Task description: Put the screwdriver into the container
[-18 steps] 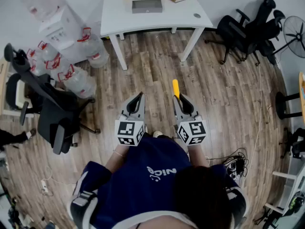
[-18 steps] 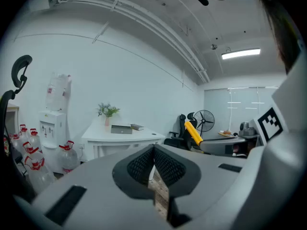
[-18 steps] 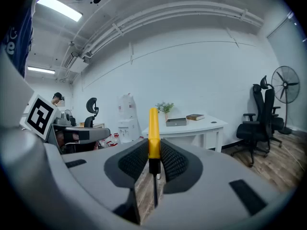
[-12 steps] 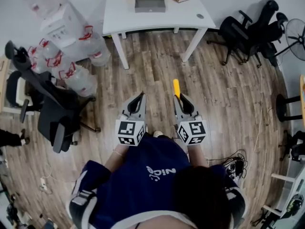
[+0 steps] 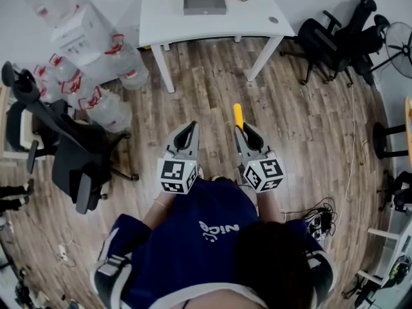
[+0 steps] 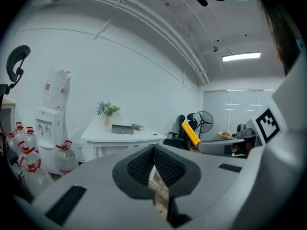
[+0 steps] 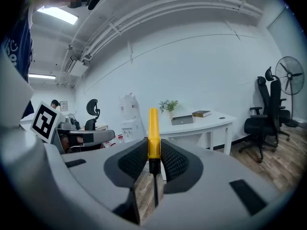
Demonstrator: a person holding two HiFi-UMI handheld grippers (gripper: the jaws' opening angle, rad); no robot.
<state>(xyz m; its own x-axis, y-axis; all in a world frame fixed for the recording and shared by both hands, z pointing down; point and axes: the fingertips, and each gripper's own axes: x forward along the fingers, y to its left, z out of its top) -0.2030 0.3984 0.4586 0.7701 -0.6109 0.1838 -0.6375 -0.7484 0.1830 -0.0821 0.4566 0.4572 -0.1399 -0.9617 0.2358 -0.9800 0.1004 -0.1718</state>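
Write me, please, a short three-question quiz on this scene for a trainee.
1. True or false: the left gripper holds the screwdriver.
2. Where does the grey box stand? A: on the floor. B: on the white table. C: on a chair.
3. Fill in: the screwdriver's handle is ____.
Key: 1 false, it sits clamped between the right gripper's fingers; the left gripper is shut and empty. 2 B. 3 yellow.
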